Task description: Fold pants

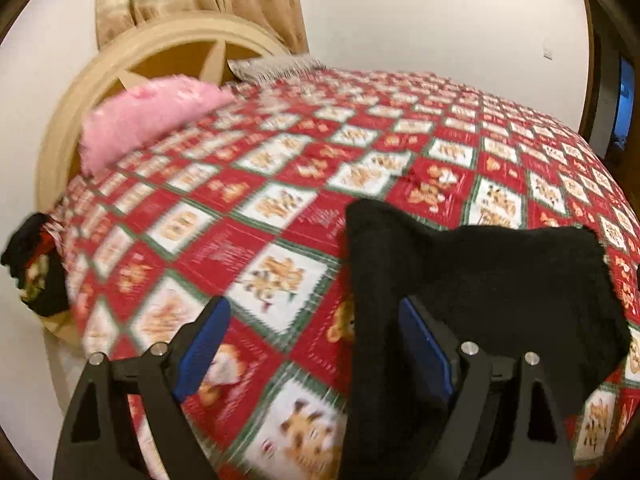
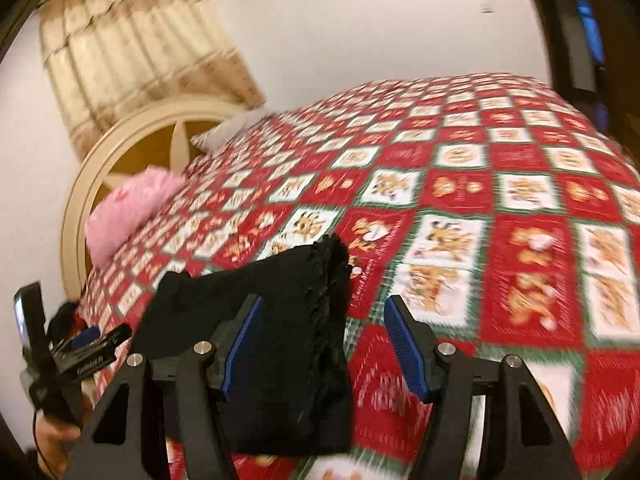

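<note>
The black pants (image 1: 480, 280) lie folded in a thick stack on the red, white and green checked bedspread (image 1: 248, 208). In the left wrist view my left gripper (image 1: 316, 344) is open; its right finger sits at the stack's left edge and nothing is between the pads. In the right wrist view the folded pants (image 2: 280, 320) lie around my right gripper's left finger, with the frayed edges stacked on the right side. My right gripper (image 2: 324, 344) is open and holds nothing. The left gripper (image 2: 80, 348) shows at the far left of that view.
A pink pillow (image 1: 148, 120) lies near the cream round headboard (image 1: 72, 112). A dark bundle (image 1: 36, 264) hangs at the bed's left edge. Beige curtains (image 2: 132, 56) and a white wall stand behind. A dark doorway (image 1: 616, 92) is at the right.
</note>
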### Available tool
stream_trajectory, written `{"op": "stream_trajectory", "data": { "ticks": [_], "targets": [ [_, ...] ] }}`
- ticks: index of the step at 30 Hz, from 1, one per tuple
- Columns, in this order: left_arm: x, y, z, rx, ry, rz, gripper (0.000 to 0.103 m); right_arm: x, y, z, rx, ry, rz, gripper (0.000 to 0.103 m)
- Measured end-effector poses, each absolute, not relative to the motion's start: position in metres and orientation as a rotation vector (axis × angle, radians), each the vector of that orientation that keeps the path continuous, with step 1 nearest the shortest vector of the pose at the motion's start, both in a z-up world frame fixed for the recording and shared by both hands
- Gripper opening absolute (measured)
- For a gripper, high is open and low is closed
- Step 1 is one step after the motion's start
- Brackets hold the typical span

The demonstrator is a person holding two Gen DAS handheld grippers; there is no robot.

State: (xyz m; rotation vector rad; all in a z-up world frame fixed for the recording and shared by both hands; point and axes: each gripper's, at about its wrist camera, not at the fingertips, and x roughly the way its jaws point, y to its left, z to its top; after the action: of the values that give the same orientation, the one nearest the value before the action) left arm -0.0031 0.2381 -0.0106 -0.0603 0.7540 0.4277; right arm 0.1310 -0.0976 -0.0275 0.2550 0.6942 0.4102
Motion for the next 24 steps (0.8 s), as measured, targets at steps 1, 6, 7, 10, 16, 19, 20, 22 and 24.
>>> {"op": "stream_trajectory", "data": {
  "ticks": [1,6,7,10,16,19,20,22,24],
  "targets": [
    [-0.009,0.235,-0.005,-0.058,0.744,0.424,0.09,0.119,-0.098,-0.022,0.257,0.696,0.405,0.064],
    [-0.048,0.215,0.02,-0.052,0.666,0.429,0.101,0.058,-0.075,-0.011,0.175,0.679,0.388,0.066],
    [-0.055,0.211,0.022,-0.045,0.657,0.428,0.103,0.043,-0.07,-0.01,0.151,0.668,0.378,0.067],
    [-0.071,0.199,0.025,-0.026,0.656,0.411,0.103,0.012,-0.065,-0.011,0.106,0.646,0.372,0.069],
    [-0.095,0.184,0.027,0.004,0.667,0.382,0.103,-0.029,-0.069,0.011,0.08,0.571,0.363,0.07],
    [-0.104,0.18,0.032,0.016,0.654,0.388,0.103,-0.041,-0.073,0.024,0.094,0.533,0.364,0.07],
    [-0.106,0.181,0.033,0.014,0.648,0.391,0.103,-0.043,-0.073,0.027,0.1,0.525,0.367,0.07],
    [-0.11,0.181,0.036,0.007,0.641,0.387,0.103,-0.047,-0.073,0.032,0.11,0.508,0.369,0.07],
    [-0.113,0.181,0.038,0.007,0.635,0.391,0.103,-0.049,-0.071,0.036,0.108,0.498,0.373,0.07]
  ]
}}
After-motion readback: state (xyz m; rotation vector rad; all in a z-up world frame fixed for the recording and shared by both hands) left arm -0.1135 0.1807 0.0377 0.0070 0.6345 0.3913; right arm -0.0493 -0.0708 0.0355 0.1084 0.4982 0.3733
